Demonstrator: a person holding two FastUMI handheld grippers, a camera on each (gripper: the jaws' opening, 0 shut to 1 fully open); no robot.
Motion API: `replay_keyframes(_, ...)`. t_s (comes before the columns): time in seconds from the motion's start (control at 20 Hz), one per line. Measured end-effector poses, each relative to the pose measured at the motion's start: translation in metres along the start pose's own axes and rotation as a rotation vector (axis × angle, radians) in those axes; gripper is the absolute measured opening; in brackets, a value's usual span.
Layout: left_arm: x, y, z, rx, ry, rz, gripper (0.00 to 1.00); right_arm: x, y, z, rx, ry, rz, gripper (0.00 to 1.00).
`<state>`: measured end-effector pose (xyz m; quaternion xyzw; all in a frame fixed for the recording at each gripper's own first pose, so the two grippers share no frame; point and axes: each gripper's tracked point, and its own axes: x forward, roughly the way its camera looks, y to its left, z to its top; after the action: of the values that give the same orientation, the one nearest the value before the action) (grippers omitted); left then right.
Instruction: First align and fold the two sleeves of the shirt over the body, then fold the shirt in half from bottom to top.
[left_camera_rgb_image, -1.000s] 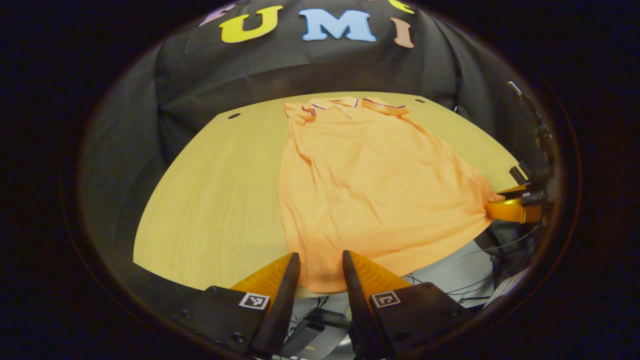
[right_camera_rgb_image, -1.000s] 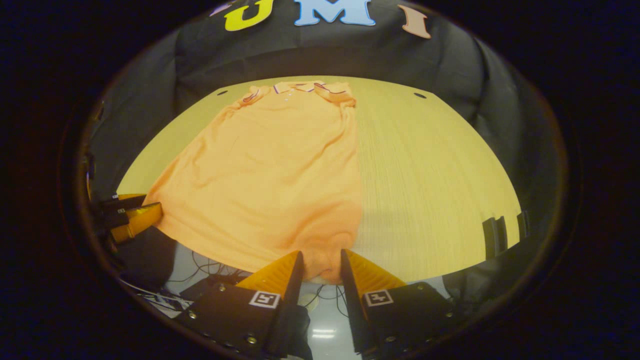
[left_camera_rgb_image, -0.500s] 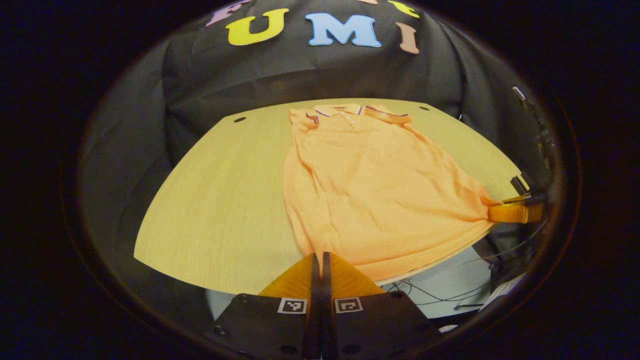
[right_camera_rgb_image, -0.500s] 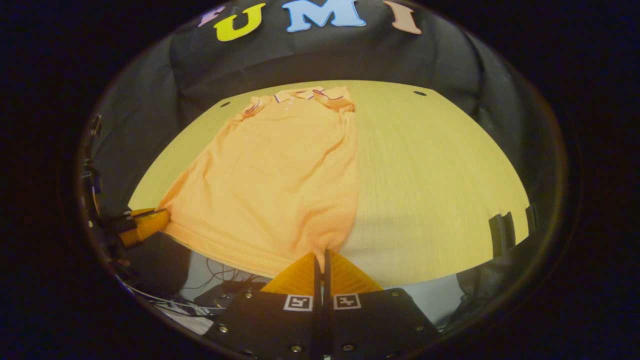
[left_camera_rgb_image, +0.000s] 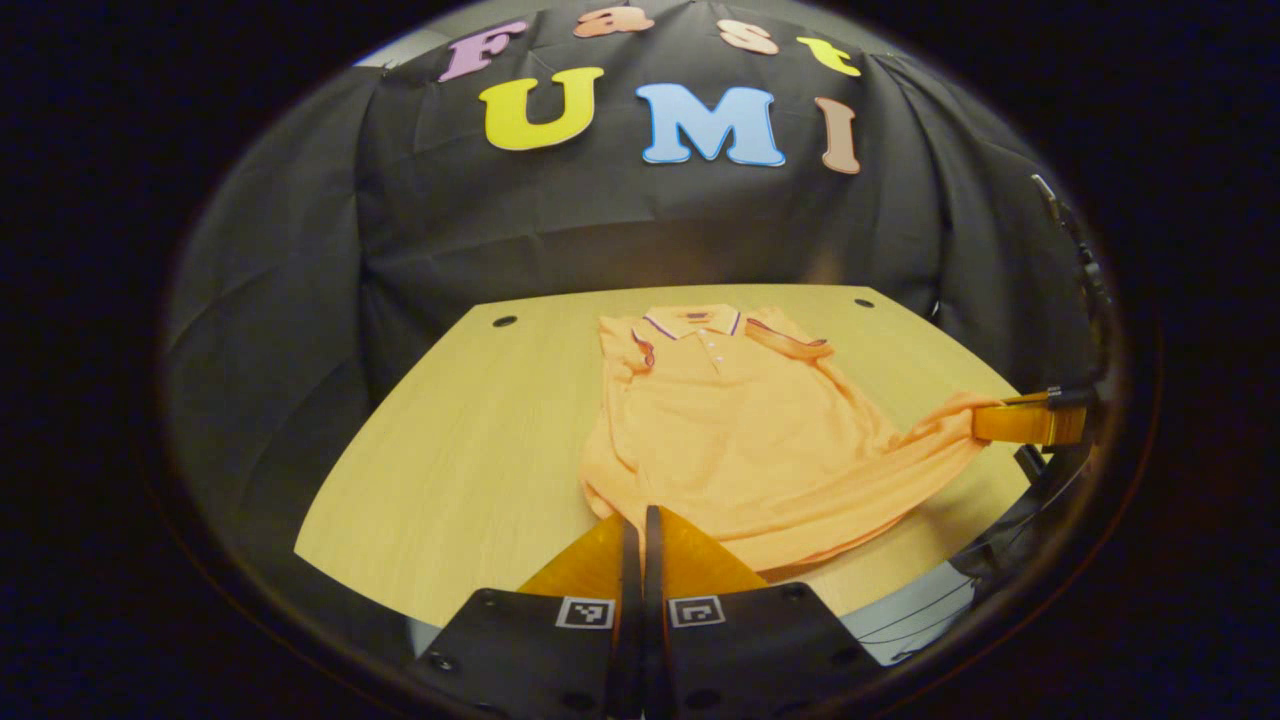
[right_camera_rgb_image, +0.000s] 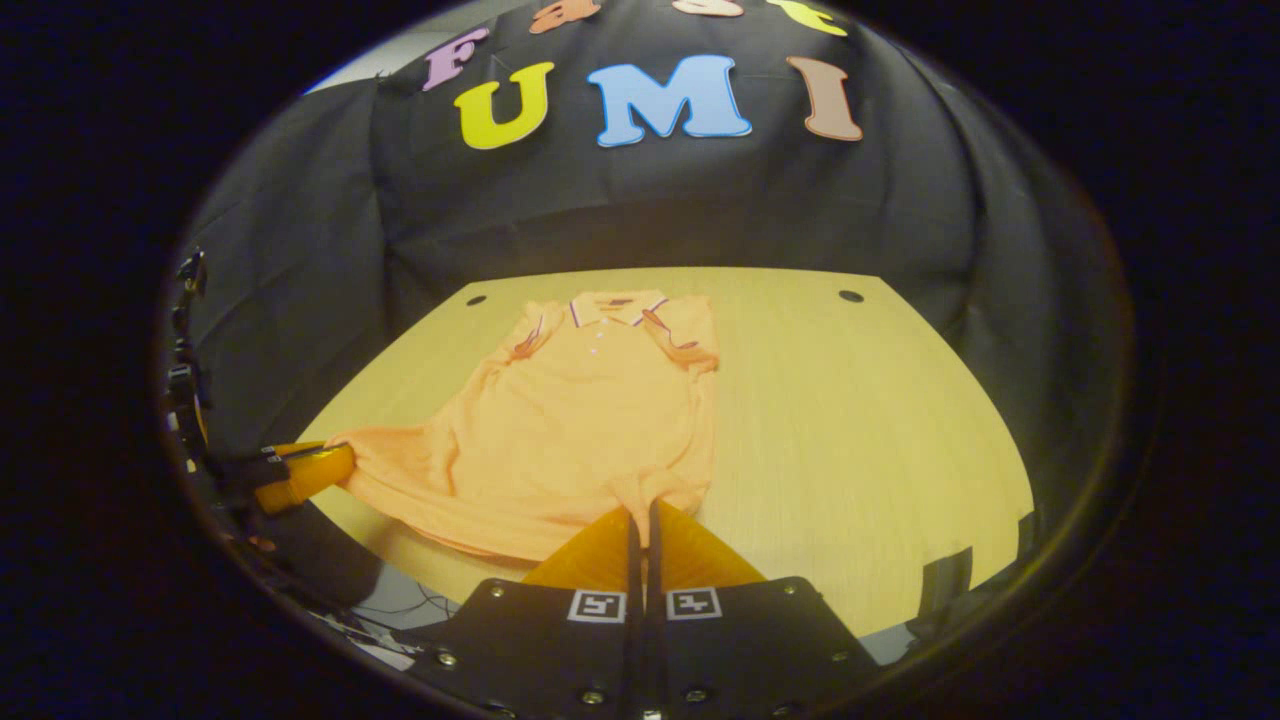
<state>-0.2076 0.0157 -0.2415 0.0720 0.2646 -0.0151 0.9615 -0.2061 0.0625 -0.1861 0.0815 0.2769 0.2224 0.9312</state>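
Right now I have both bottom corners of the orange shirt (left_camera_rgb_image: 740, 420) pinched and raised off the wooden table (left_camera_rgb_image: 450, 470). My left gripper (left_camera_rgb_image: 634, 520) has its jaws pressed together on the hem's left corner, and my right gripper (right_camera_rgb_image: 642, 515) is clamped the same way on the right corner; in the left gripper view I can see that right gripper (left_camera_rgb_image: 1025, 420) off to the side with cloth stretched out to it. The shirt lies along the middle of the table, collar (right_camera_rgb_image: 615, 308) at the far end near the booth wall, sleeves (left_camera_rgb_image: 790, 340) apparently tucked in over the body, the near half lifted and sagging between my two grips.

I judge the step in hand to be the bottom-to-top fold. To do it well I want both hands travelling level and at matching pace toward the collar, keeping the hem taut enough that the sag does not drag the lower layer. I should lay the hem square just short of the collar before I let go.
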Motion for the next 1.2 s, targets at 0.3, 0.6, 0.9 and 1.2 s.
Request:
replay_keyframes(0.3,0.049,0.007,0.072,-0.021,-0.075,-0.021,0.06,0.029,-0.015,0.071,0.011,-0.078,-0.033,0.01)
replay_keyframes(0.6,0.122,0.016,0.124,-0.043,-0.078,-0.044,0.07,0.082,-0.023,0.12,-0.006,-0.087,-0.062,0.01)
replay_keyframes(0.9,0.204,0.025,0.17,-0.071,-0.073,-0.072,0.06,0.146,-0.029,0.162,-0.015,-0.076,-0.092,0.01)
replay_keyframes(1.2,0.28,0.029,0.198,-0.029,-0.063,-0.112,0.06,0.206,-0.038,0.189,-0.012,-0.053,-0.129,0.01)
